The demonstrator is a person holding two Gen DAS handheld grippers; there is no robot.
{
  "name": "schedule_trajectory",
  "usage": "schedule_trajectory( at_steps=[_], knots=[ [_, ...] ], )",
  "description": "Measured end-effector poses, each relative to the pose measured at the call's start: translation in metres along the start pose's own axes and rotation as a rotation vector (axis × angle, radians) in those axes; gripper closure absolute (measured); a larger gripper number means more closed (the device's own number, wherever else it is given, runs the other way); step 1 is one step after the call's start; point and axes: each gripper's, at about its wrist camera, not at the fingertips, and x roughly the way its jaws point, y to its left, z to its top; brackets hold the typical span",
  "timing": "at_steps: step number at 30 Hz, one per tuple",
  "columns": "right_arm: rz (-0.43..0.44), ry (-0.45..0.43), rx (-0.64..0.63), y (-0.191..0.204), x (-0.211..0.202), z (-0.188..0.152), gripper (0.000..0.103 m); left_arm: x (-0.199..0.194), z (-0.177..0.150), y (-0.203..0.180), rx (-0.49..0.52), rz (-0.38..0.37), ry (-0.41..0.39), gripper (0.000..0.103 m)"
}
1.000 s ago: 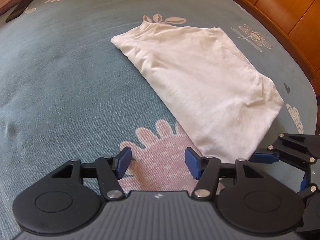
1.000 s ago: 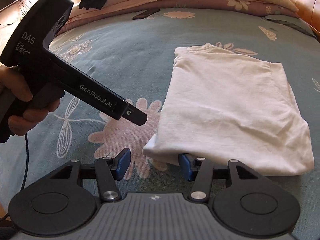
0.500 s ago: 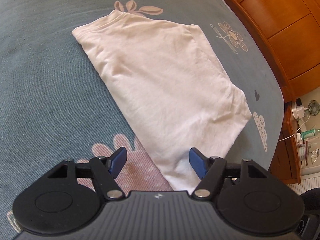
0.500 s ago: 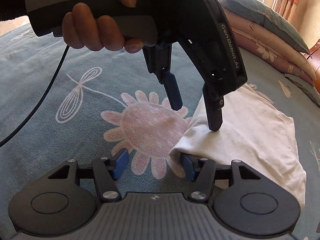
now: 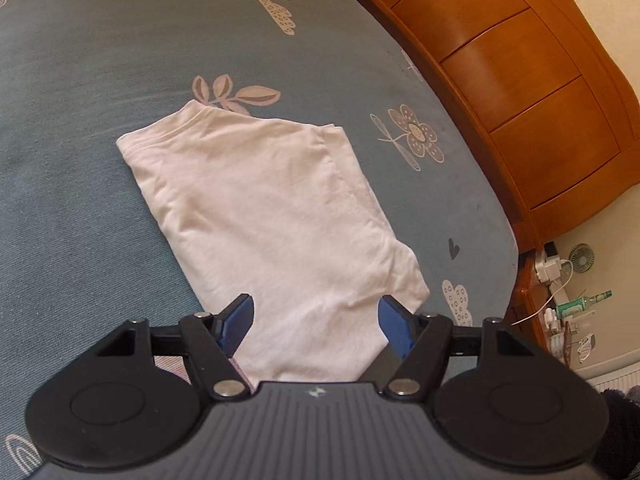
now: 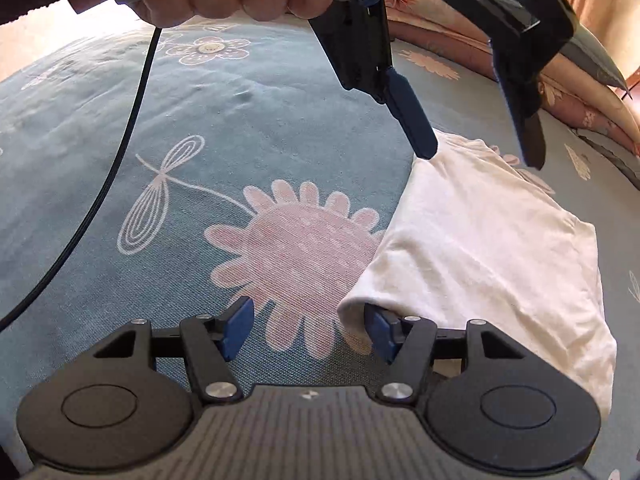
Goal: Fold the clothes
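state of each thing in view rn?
white t-shirt: folded, flat on the bed
left claw: open, above the shirt's near end, nothing gripped
right claw: opening, shirt's corner against one pad, not clamped
bedsheet: spread flat
dresser drawers: closed

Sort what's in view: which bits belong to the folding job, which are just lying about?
Job:
- white folded garment
- left gripper, open above the garment
- right gripper, jaws opening at the garment's near corner, nothing between the pads
- bedspread, the work surface

Lying about:
- pillows
- wooden headboard
- small fan
- green bottle
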Motion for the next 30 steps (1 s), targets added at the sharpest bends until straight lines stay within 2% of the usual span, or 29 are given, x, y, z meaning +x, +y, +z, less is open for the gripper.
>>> schedule_trajectory(
  at_steps=[1,4,7,9,11,13,16,20,23,26,28,30],
  knots=[
    [0.032,0.009,0.015,-0.001,0.002,0.000,0.037,0.006,0.003,0.001,-0.017,-0.033,0.014,0.035],
    [0.049,-0.001,-0.037,0.006,0.000,-0.003,0.035,0.031,0.004,0.006,-0.067,-0.102,0.092,0.034],
    [0.079,0.014,-0.072,0.008,-0.001,-0.008,0.034,0.056,-0.005,0.018,-0.106,-0.062,0.166,0.035],
    [0.161,0.034,-0.067,0.009,-0.001,-0.010,0.035,0.065,-0.010,0.028,-0.149,-0.056,0.166,0.034],
    [0.161,0.032,-0.082,0.016,-0.007,-0.012,0.035,0.066,-0.009,0.028,-0.170,-0.055,0.163,0.035],
    [0.158,0.033,-0.094,0.021,-0.013,-0.014,0.035,0.060,-0.007,0.020,-0.142,-0.046,0.155,0.035],
    [0.164,0.058,-0.027,0.017,-0.013,-0.014,0.035,0.051,-0.012,0.010,-0.107,-0.071,0.166,0.034],
    [0.153,0.077,0.013,0.004,-0.018,-0.014,0.035,0.057,-0.030,0.017,-0.129,-0.040,0.209,0.035],
    [0.132,0.079,0.037,-0.008,-0.030,-0.015,0.035,0.045,-0.028,0.007,-0.096,-0.025,0.150,0.035],
    [0.120,0.090,0.077,-0.020,-0.039,-0.017,0.035,0.048,-0.023,0.009,-0.069,0.043,0.122,0.033],
    [0.102,0.094,0.088,-0.026,-0.043,-0.017,0.035,0.050,-0.020,0.011,-0.050,0.086,0.104,0.038],
    [0.086,0.100,0.105,-0.033,-0.045,-0.017,0.035,0.052,-0.022,0.017,-0.050,0.089,0.099,0.044]
  ],
)
